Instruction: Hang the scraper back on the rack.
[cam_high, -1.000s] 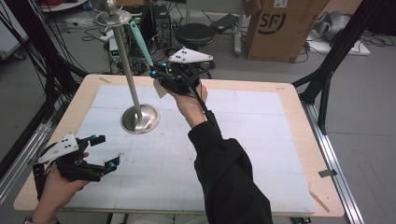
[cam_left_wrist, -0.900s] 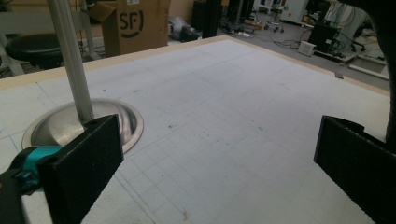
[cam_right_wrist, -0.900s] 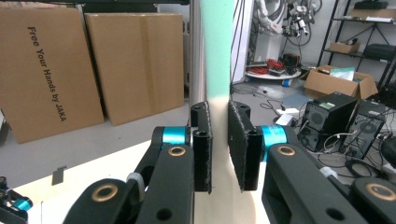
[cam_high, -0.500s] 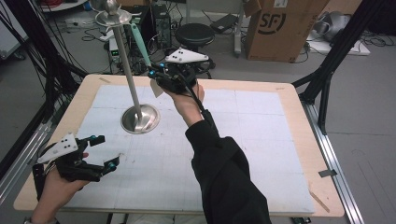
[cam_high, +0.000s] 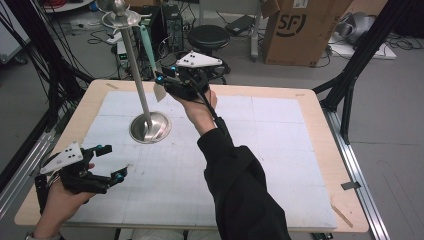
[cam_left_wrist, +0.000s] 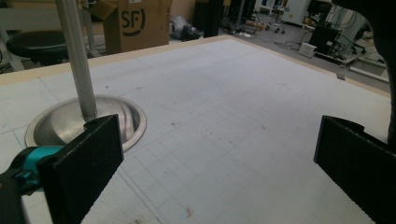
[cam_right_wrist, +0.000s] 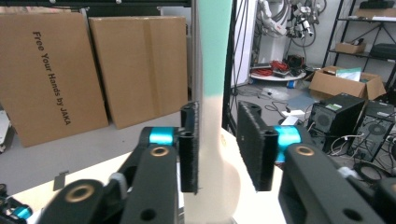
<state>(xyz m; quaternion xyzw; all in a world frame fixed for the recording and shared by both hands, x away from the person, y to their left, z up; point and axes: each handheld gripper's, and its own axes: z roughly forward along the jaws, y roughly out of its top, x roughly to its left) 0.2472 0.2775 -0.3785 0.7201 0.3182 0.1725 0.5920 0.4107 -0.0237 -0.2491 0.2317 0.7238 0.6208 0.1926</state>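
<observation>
My right gripper (cam_high: 161, 86) is up at the far side of the table (cam_high: 310, 107), level with the middle of the metal stand's pole (cam_high: 136, 70), and between its jaws hangs a spatula (cam_right_wrist: 214, 140), cream at the wide lower end and mint green along the handle that runs up toward the hook ring at the top of the stand. The jaws have just been opening; the left pad (cam_right_wrist: 190, 149) lies against the cream blade and the other stands off it with a gap, so I no longer pinch it. The stand's round base (cam_high: 150, 127) sits on the white mat. My left gripper (cam_high: 107, 162) rests low near the front left corner, jaws wide apart with nothing between them.
</observation>
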